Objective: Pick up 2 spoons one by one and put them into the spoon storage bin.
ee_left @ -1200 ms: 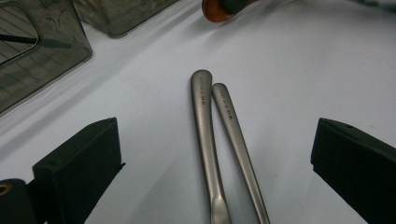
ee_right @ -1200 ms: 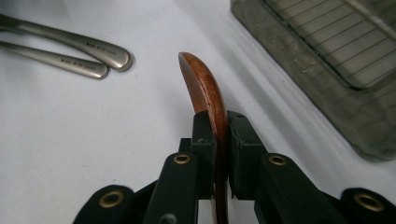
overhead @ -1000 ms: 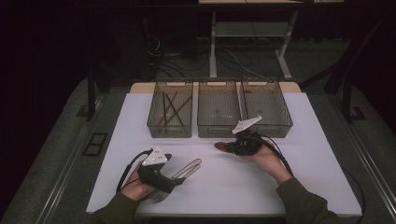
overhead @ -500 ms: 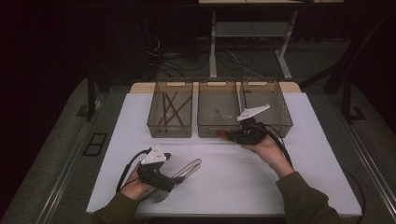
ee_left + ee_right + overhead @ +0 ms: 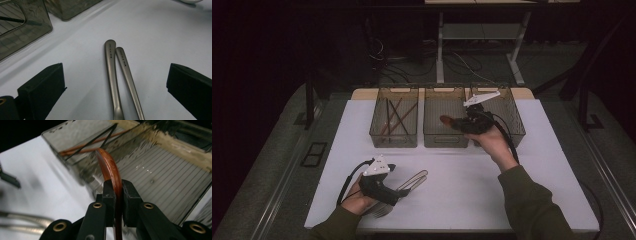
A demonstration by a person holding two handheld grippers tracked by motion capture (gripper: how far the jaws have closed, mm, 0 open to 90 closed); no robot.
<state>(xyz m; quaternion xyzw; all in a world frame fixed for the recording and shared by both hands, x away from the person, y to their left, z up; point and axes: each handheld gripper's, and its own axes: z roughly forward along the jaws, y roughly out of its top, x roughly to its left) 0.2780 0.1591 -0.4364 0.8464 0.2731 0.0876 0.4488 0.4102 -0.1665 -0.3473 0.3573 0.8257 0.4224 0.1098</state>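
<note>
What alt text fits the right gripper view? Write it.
The right gripper's black fingers pinch a brown wooden spoon edge-on over a clear ribbed bin. Beyond it another bin holds chopsticks.

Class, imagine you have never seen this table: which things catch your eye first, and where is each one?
The reddish wooden spoon stands out, clamped in the right gripper above the middle bin of three smoky clear bins. The left bin holds dark and reddish chopsticks. Near the front edge of the white table, two metal handles lie side by side between the open jaws of the left gripper.
</note>
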